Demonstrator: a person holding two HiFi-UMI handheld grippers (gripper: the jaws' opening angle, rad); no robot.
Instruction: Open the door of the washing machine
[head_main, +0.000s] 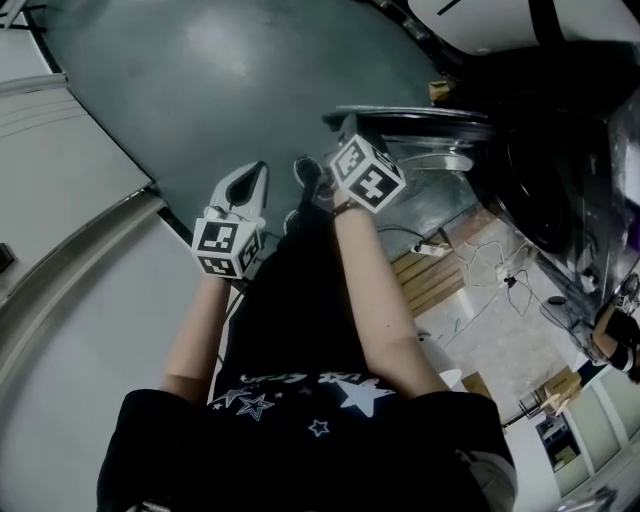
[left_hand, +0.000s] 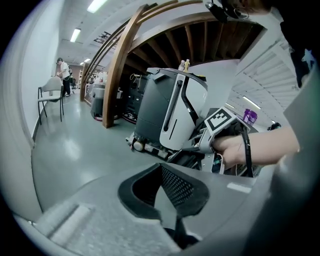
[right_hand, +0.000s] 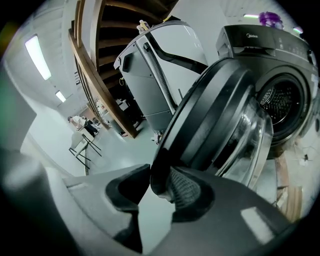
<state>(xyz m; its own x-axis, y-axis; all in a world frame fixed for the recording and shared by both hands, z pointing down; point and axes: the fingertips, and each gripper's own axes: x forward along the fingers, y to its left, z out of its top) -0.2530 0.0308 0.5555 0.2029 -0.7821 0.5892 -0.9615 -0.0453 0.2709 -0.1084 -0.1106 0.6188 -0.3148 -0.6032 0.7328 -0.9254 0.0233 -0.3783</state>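
The door is standing swung well out from the washer, and the drum is showing behind it. The task is looking all but done.

The right claw is gripping the door's outer rim, with the black edge sitting pinched between the two pads. In the head view the door is appearing as a dark ring just ahead of that claw.

The left claw is hanging apart with nothing in it. It is pointing across the floor towards a white machine and taking no part.

The door is looking stiff and fairly heavy, a thick plastic ring round a bulging glass bowl. It is probably turning only on its hinge, so any pull should be following that arc rather than going straight back. The rim is smooth and rounded, so the pads may be liable to slide off under a sideways tug. The best hold is looking like the rim on the side away from the hinge, where the claw is sitting now, and never the glass.
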